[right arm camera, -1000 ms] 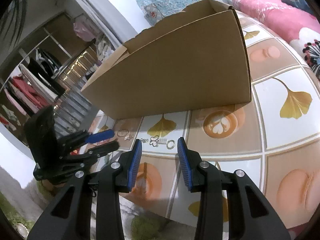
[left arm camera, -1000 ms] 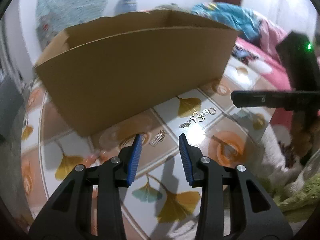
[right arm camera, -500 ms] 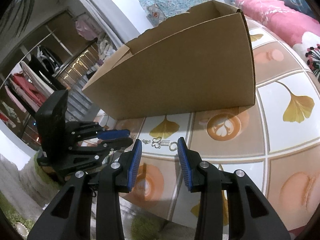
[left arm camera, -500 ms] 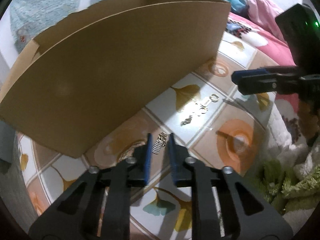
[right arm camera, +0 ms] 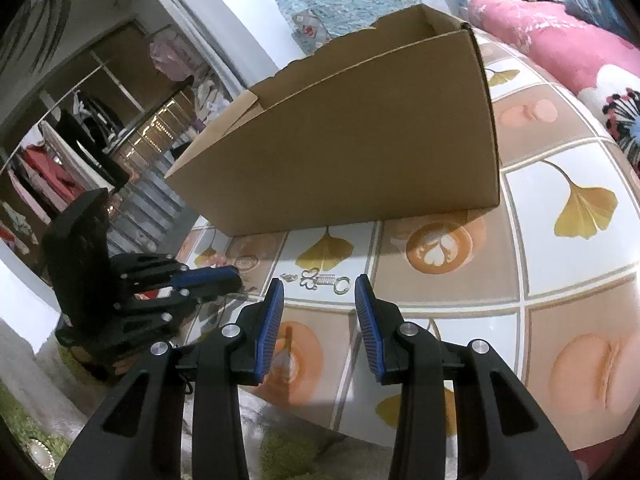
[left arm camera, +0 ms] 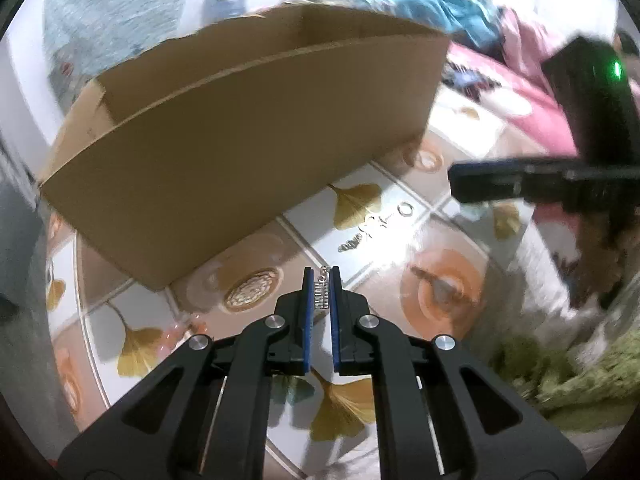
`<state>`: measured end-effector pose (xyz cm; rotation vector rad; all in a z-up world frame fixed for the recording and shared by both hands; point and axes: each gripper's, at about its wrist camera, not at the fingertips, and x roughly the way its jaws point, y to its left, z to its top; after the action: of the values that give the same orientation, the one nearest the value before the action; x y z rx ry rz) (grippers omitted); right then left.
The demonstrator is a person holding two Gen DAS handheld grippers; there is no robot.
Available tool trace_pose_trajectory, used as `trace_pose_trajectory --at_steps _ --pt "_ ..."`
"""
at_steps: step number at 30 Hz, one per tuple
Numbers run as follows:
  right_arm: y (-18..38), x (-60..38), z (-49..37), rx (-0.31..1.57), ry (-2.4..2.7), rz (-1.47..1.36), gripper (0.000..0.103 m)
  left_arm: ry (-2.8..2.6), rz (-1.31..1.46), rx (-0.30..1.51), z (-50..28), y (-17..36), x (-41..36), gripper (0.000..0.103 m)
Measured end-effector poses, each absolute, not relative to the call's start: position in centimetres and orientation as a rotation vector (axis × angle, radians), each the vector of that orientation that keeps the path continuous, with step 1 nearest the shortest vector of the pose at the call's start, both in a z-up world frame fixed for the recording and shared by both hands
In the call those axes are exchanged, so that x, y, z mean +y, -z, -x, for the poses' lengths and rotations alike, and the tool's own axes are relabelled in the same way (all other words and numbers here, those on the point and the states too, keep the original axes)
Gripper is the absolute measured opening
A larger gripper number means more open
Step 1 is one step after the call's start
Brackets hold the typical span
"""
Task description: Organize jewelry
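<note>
Earring point(left arm camera: 321, 294) pinched in left claw point(left arm camera: 321, 280), seen only L cam.

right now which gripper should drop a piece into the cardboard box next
Left. The left gripper is already shut on a small silver piece, with the cardboard box just ahead. The right gripper is open and empty.

A pink floral quilt point(right arm camera: 560, 44) and blue cloth point(left arm camera: 432, 4) lie past the patterned tabletop point(right arm camera: 560, 264).
</note>
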<state>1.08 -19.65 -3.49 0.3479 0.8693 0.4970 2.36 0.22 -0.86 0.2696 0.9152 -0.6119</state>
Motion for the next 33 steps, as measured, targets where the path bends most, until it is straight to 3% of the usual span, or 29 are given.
trace_pose_trajectory --at_steps 8,16,33 --pt "3.0 -16.7 -1.0 0.855 -0.505 -0.191 0.036 0.567 -0.153 0.903 -2.4 1.2 2.3 0.006" --pt "3.4 -12.3 -1.8 0.874 -0.545 -0.013 0.025 0.547 -0.116 0.907 -2.4 2.0 2.8 0.006" --pt "4.4 -9.5 -3.2 0.886 -0.457 0.173 0.015 0.563 -0.091 0.911 -2.8 2.4 3.3 0.006"
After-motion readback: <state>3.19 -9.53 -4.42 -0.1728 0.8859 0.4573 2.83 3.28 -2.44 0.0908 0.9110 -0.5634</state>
